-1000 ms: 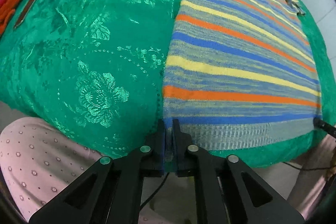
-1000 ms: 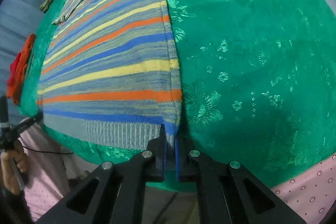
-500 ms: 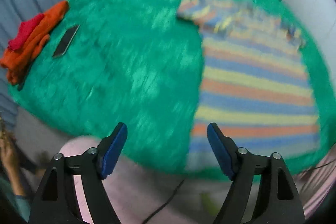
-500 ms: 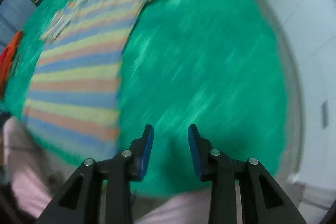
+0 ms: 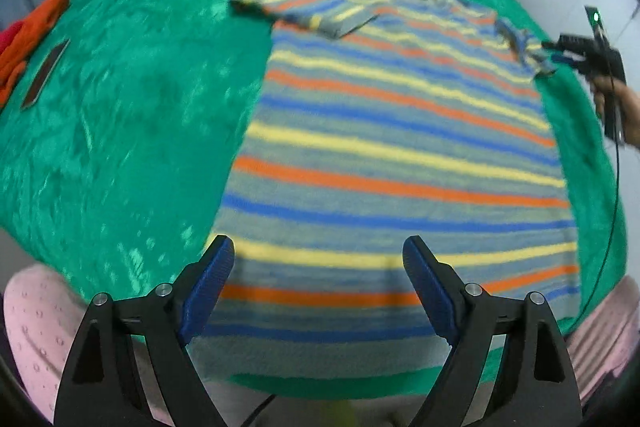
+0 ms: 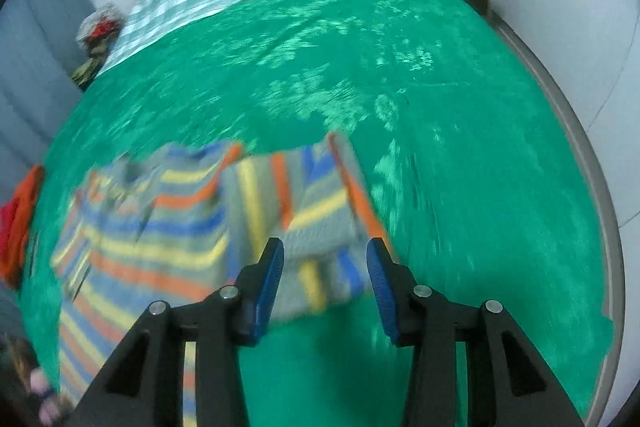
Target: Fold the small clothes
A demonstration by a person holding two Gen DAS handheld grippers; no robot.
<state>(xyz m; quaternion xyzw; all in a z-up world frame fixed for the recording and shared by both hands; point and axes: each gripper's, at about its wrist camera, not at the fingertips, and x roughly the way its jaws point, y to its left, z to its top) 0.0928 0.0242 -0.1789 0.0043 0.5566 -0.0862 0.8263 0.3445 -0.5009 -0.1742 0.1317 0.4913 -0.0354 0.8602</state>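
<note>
Bed under green cover (image 5: 120, 115). Striped shirt (image 5: 392, 147) flat ahead of left tool (image 5: 318, 285), wide open, empty. Right tool (image 6: 324, 277) open over sleeve (image 6: 320, 211); grip sleeve edge squarely, fold inward.

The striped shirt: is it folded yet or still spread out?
Spread: the shirt lies flat on the green cover, hem to collar showing, one sleeve out sideways.
</note>
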